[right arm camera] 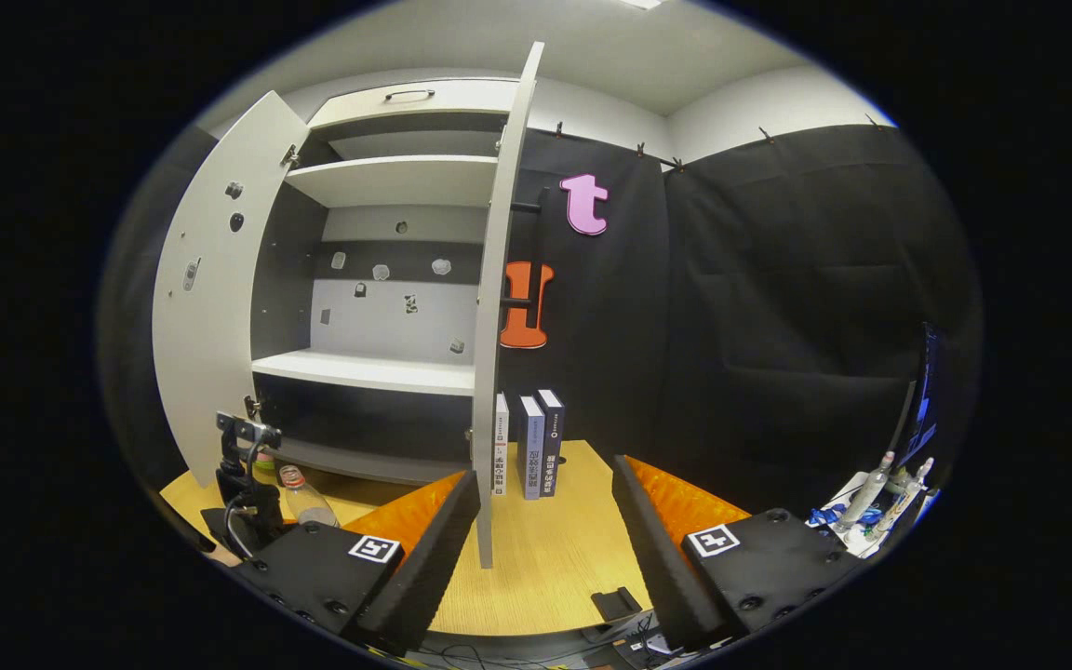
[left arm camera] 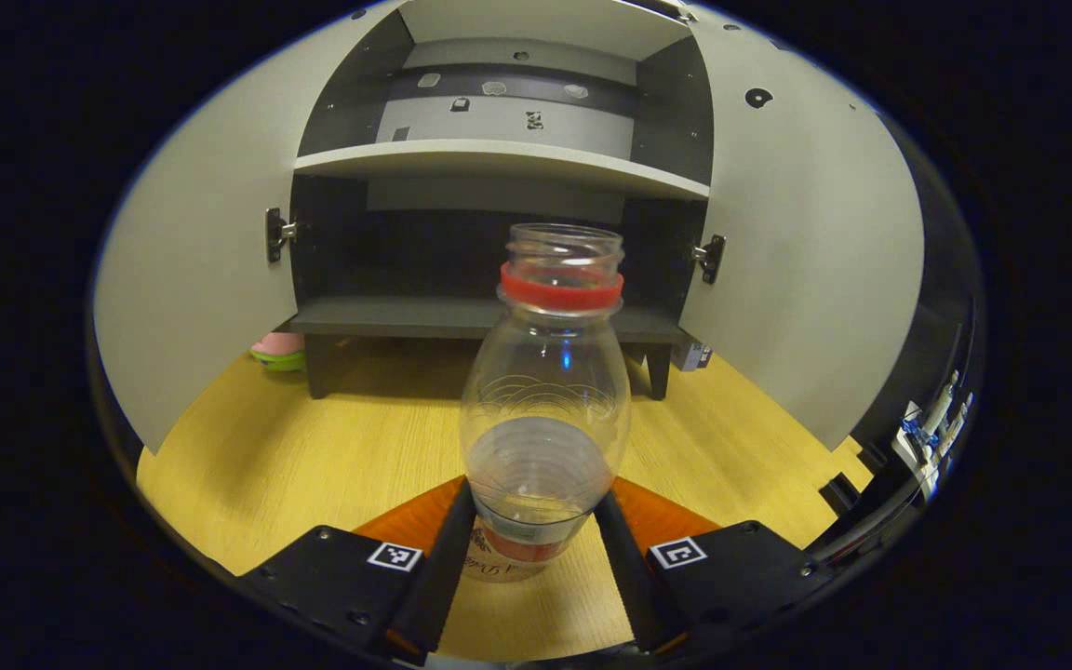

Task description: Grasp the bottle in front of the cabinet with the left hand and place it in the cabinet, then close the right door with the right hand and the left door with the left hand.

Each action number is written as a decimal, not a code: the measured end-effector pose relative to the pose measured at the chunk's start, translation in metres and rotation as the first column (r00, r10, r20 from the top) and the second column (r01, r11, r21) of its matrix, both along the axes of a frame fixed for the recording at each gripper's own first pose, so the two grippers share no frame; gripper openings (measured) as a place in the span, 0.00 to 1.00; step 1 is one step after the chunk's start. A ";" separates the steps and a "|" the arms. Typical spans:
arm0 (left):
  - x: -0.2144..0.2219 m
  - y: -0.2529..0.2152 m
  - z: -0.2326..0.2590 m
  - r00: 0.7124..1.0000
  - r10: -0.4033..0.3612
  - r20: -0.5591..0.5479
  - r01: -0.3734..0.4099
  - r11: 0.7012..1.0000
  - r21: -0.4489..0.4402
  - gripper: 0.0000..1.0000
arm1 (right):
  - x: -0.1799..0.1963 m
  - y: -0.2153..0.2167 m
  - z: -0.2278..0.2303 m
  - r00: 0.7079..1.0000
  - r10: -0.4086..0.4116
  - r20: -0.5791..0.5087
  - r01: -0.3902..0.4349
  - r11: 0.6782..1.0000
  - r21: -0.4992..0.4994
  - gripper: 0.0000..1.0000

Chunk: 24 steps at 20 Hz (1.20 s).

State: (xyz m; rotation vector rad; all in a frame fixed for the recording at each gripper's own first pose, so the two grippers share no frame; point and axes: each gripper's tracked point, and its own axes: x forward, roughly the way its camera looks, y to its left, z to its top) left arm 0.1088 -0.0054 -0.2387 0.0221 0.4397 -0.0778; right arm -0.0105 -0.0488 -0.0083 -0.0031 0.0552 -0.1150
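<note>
The bottle (left arm camera: 545,400) stands on the bench (left arm camera: 313,456) in front of the cabinet (left arm camera: 499,167), between the left gripper (left arm camera: 533,544) jaws, which flank it without clearly pressing. Placing and both doors remain. The right gripper (right arm camera: 545,521), jaws wide, faces the right door (right arm camera: 499,279) edge-on and books (right arm camera: 531,442) beside the cabinet.
</note>
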 end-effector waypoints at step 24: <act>0.125 -0.014 0.343 0.928 -0.071 0.366 0.078 0.997 -0.004 0.74 | -0.011 -0.017 -0.002 0.999 -0.042 0.021 0.041 0.999 0.033 0.90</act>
